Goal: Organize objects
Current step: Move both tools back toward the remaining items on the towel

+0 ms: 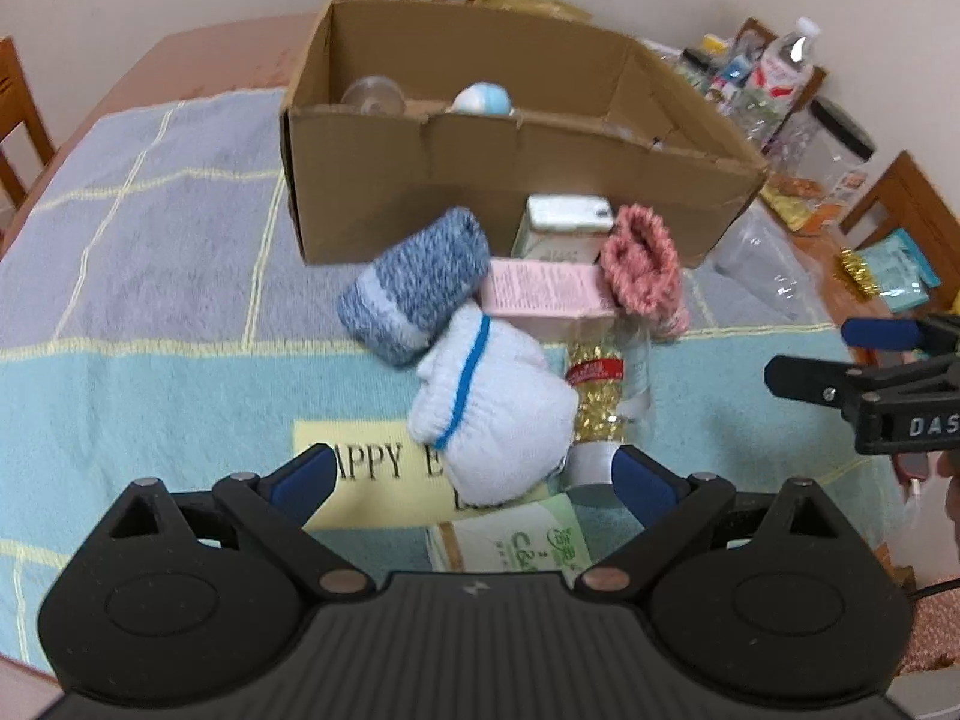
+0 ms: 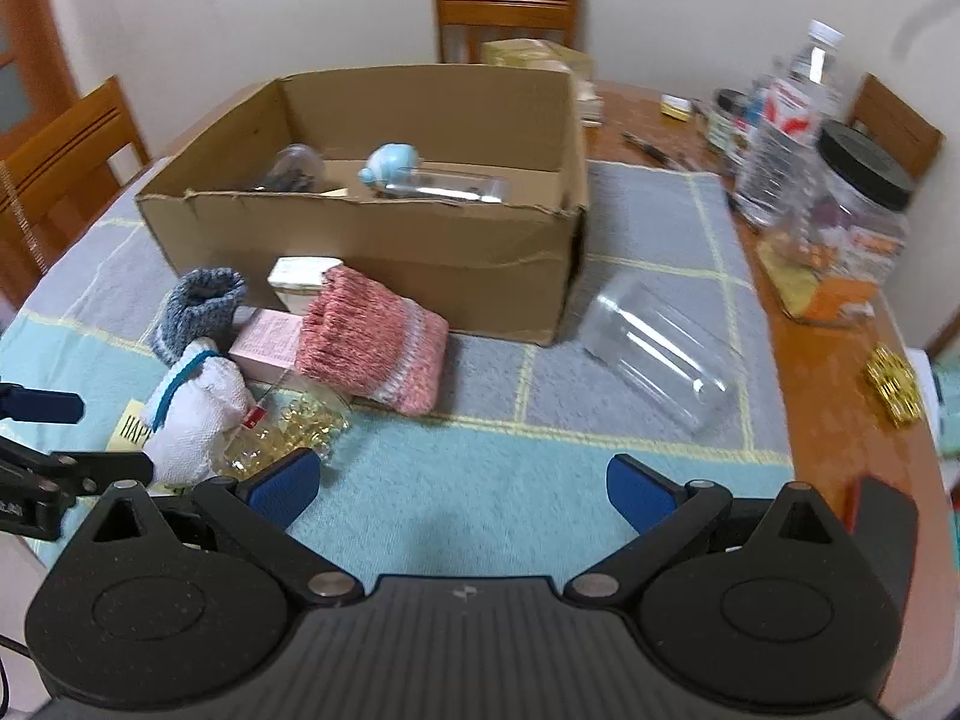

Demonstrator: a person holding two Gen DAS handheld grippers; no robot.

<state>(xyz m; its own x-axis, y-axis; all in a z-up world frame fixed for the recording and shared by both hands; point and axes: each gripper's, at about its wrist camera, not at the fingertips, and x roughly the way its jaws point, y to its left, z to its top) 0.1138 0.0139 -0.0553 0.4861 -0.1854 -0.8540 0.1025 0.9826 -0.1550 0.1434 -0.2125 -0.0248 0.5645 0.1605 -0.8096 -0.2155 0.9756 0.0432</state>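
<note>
My left gripper (image 1: 474, 480) hangs spread wide, its fingers either side of the white sock (image 1: 492, 414) and grasping nothing yet. The sock lies at the near edge of the pile, well short of the cardboard box (image 1: 510, 180). I would close on the sock's middle, clear of the gold-filled bottle (image 1: 597, 402) touching its right side, then lift straight up. My right gripper (image 2: 465, 489) also hangs released, over bare towel right of the pile. Beyond the sock, against the box front, lie the blue sock (image 1: 420, 285) and pink sock (image 1: 642, 267).
</note>
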